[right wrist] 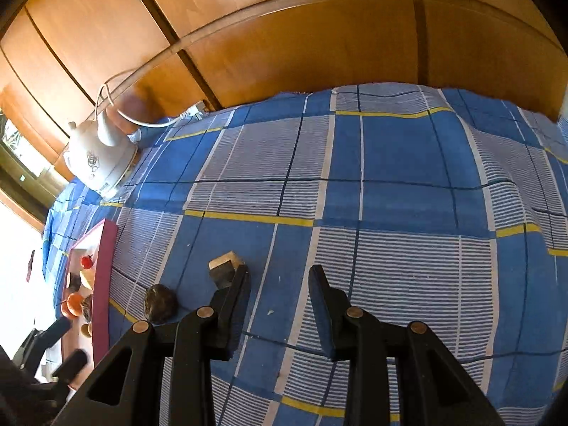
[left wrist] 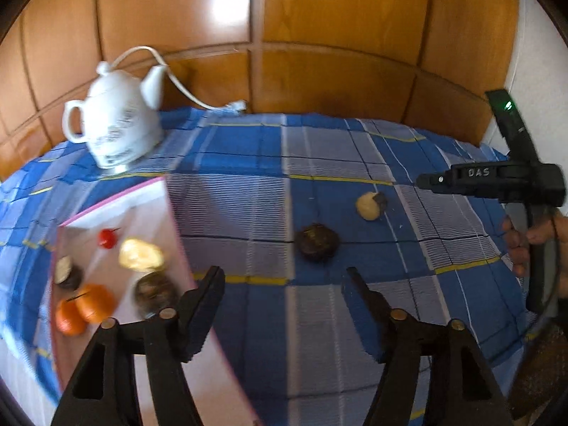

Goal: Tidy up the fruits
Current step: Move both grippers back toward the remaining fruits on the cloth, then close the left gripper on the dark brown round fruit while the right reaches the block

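A dark brown round fruit (left wrist: 317,242) (right wrist: 160,302) and a pale cut fruit piece with a dark side (left wrist: 371,206) (right wrist: 225,269) lie on the blue checked cloth. My left gripper (left wrist: 282,277) is open and empty, just short of the dark fruit. A pink-rimmed tray (left wrist: 117,198) (right wrist: 103,277) to the left holds a red fruit (left wrist: 107,238), a yellow one (left wrist: 140,255), two oranges (left wrist: 94,301), another dark fruit (left wrist: 154,291) and a dark-and-white piece (left wrist: 67,273). My right gripper (right wrist: 279,269) stands narrowly open and empty, its left finger (right wrist: 234,291) beside the pale piece.
A white electric kettle (left wrist: 113,124) (right wrist: 99,156) with its cord stands at the back left of the cloth, behind the tray. A wooden panelled wall (left wrist: 319,35) closes off the far side. A hand (left wrist: 518,248) grips the other tool's handle at the right edge.
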Demonstrator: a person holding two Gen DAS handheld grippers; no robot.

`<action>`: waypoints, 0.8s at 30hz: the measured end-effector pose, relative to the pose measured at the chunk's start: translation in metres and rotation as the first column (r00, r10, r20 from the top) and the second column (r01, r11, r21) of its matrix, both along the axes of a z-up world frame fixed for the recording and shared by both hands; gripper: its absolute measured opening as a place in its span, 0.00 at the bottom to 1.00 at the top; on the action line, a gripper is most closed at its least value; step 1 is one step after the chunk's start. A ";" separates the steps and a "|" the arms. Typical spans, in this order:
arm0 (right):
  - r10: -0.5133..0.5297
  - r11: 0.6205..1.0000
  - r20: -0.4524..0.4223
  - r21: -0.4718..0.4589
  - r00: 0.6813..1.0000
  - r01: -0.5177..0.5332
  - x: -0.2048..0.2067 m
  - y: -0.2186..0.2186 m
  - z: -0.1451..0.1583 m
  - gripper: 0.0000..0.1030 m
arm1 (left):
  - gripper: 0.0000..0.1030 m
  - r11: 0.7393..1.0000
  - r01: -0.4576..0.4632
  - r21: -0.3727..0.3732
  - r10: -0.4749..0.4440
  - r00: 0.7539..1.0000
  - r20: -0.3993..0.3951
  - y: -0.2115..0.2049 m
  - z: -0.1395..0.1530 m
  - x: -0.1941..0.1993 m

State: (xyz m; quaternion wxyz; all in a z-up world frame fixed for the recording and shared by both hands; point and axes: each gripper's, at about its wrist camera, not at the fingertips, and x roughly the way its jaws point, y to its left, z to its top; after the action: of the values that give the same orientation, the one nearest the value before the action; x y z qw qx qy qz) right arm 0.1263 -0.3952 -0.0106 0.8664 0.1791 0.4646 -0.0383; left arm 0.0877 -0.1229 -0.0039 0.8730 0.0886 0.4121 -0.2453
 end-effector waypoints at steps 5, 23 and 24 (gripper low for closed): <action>0.021 0.999 0.007 0.025 1.000 -0.022 0.000 0.006 0.003 0.33 | 0.70 0.998 0.053 0.042 -0.051 0.997 -0.054 -0.032 -0.022 0.022; 0.072 0.996 0.011 0.047 0.997 -0.073 0.010 0.016 -0.003 0.33 | 0.47 0.999 0.045 -0.012 -0.046 0.987 -0.157 -0.052 -0.058 0.051; 0.083 0.995 0.017 0.050 0.996 -0.084 0.011 0.018 -0.004 0.33 | 0.47 0.999 0.042 -0.025 -0.045 0.987 -0.156 -0.049 -0.056 0.044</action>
State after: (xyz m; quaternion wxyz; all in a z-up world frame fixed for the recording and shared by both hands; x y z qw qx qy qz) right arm 0.1375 -0.3771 -0.0143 0.8658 0.1818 0.4660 0.0112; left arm 0.1320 -0.1719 -0.0594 0.8332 0.0687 0.4748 -0.2750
